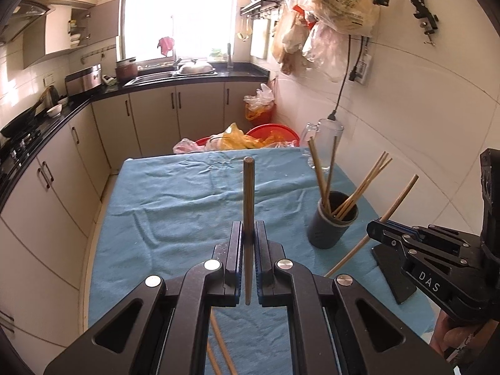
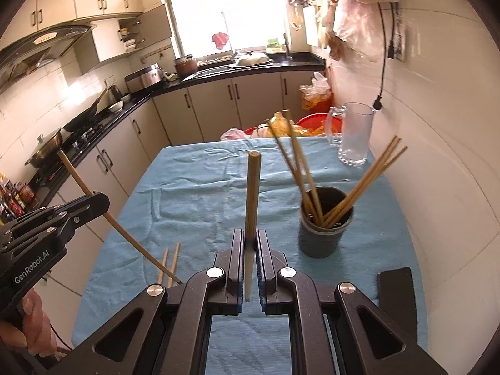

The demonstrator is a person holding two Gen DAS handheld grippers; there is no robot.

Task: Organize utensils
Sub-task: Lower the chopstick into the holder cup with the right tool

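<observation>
Above the blue-clothed tabletop [image 1: 175,206], the left claw [image 1: 249,234] and right claw [image 2: 249,243] each clamp one chopstick [image 1: 248,193] [image 2: 252,187]; two more [image 2: 168,262], partly hidden, lie near left of the holder [image 2: 325,228].

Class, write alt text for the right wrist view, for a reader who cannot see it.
The right gripper is shut on a wooden chopstick above a blue tablecloth, near a dark holder full of chopsticks. At left, the left gripper grips another chopstick; two more lie on the cloth.
</observation>
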